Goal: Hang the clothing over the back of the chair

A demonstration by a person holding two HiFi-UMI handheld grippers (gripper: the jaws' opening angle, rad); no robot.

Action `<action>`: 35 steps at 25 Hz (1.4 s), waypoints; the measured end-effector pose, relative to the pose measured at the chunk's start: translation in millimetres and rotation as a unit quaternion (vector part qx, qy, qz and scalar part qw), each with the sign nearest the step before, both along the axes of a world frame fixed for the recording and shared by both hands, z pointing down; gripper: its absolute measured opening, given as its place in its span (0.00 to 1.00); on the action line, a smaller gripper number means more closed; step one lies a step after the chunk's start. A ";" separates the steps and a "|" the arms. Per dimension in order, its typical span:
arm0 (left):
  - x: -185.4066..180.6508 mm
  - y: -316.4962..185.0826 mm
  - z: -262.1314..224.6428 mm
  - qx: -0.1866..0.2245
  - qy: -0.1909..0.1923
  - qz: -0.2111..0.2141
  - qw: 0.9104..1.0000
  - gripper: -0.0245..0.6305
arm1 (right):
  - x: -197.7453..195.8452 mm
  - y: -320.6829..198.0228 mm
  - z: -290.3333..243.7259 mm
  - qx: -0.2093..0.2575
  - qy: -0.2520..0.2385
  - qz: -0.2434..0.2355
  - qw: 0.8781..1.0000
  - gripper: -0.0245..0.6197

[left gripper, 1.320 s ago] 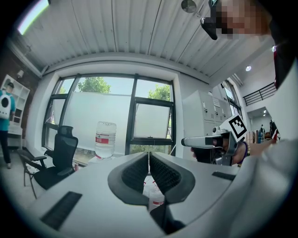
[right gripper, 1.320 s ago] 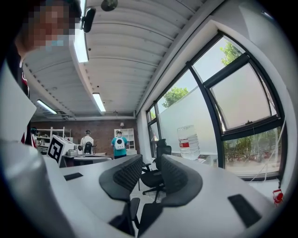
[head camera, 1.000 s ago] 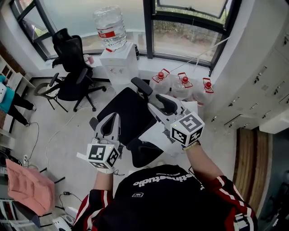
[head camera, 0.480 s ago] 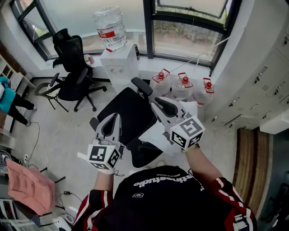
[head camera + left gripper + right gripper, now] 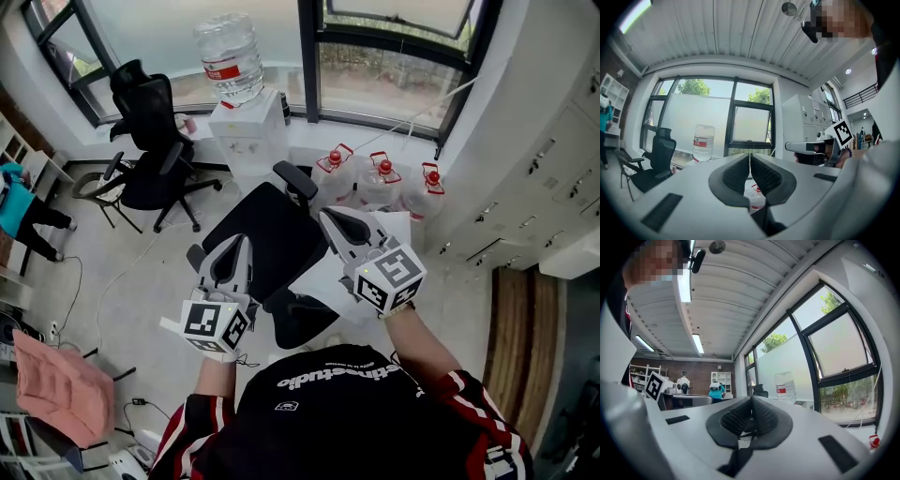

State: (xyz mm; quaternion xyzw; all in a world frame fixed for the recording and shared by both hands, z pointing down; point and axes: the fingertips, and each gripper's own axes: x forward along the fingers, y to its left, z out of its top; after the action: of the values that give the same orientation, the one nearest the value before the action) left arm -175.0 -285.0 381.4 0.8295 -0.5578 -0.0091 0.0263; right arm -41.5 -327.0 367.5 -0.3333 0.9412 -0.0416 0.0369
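Worn top (image 5: 337, 412): black, line of small white print across it, small white logo below. Sleeves (image 5: 473, 398): black with red panels, white stripes.

Shells of left gripper (image 5: 232, 246) and right gripper (image 5: 330, 217): pale grey moulded plastic, smooth, rounded, with dark recess around jaws. Pads (image 5: 736, 174): black, ribbed. Black rectangular slots (image 5: 661, 211) on shell tops.

Marker cube (image 5: 214, 323) on each gripper: white faces, black square markers.

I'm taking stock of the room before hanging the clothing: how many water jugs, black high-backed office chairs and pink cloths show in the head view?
Water jugs: 4
Black high-backed office chairs: 2
Pink cloth: 1
Total: 7
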 end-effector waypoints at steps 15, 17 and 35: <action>7.1 -2.3 -1.3 0.000 -0.003 0.000 1.000 0.08 | 12.1 -6.4 3.4 -0.004 0.004 0.042 0.999 0.06; 5.6 -2.8 -3.2 0.005 -0.010 -0.009 1.000 0.08 | 13.6 -6.7 3.7 -0.002 0.005 0.052 0.999 0.06; -12.1 -6.2 11.3 0.010 -0.006 -0.083 0.996 0.08 | 28.3 -12.3 29.0 -0.011 0.016 0.121 0.992 0.05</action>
State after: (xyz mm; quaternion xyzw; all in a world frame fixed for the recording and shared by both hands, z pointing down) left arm -187.1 -291.2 392.8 0.7803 -0.6251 -0.0115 0.0140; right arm -13.2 -339.3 396.5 -0.4460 0.8938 -0.0416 0.0228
